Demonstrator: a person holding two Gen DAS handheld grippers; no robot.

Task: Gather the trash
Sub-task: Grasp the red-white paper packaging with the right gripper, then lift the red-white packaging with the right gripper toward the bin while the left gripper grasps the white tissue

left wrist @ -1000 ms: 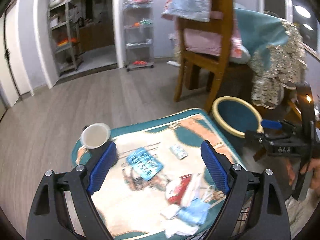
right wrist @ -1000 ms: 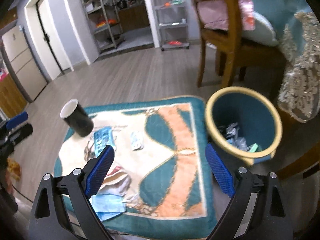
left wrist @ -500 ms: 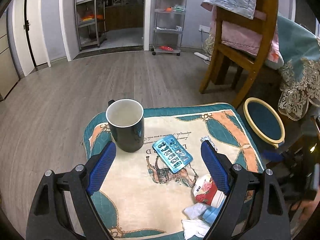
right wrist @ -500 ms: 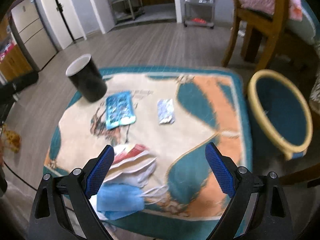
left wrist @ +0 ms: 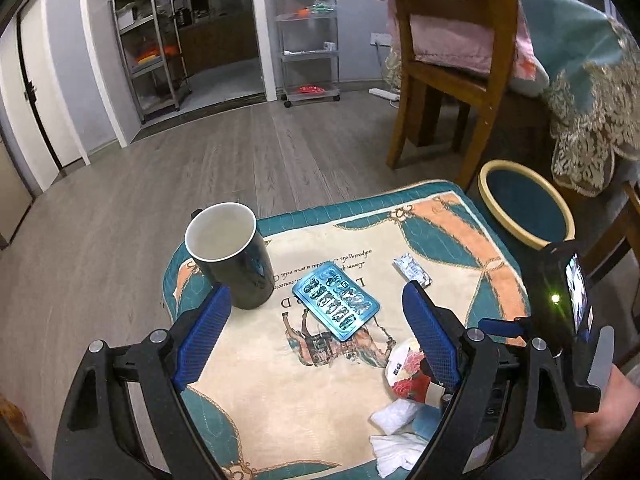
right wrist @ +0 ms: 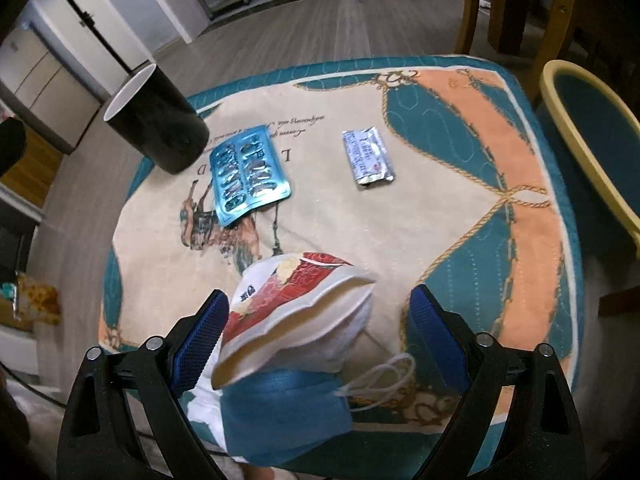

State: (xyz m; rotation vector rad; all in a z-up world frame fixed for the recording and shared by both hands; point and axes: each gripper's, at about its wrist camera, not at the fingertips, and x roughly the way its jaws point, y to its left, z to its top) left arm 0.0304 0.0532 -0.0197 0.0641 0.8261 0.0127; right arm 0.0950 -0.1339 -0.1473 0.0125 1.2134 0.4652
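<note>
Trash lies on a low table with a patterned teal and cream mat [left wrist: 280, 396]. My left gripper [left wrist: 316, 334] is open above a blue blister pack [left wrist: 336, 306], touching nothing. My right gripper [right wrist: 318, 336] points steeply down, and its jaws are closing around a crushed red and white paper cup [right wrist: 296, 304]. The left pad is close to the cup and the right pad stands apart from it. A blue face mask [right wrist: 280, 412] and white tissue [left wrist: 396, 416] lie under the cup. A silver sachet [right wrist: 368, 156] lies further out. The teal bin [left wrist: 526, 204] with a yellow rim stands on the floor to the right.
A black mug [left wrist: 230, 254] stands at the mat's far left corner, beside the blister pack. A wooden chair [left wrist: 448, 80] and a draped table [left wrist: 592, 92] rise behind the bin. Metal shelves [left wrist: 308, 36] stand by the far wall across the wooden floor.
The right gripper has come down over the paper cup, which now sits between its fingers, and its jaws have narrowed a little. The left gripper has sunk closer to the mug and blister pack.
</note>
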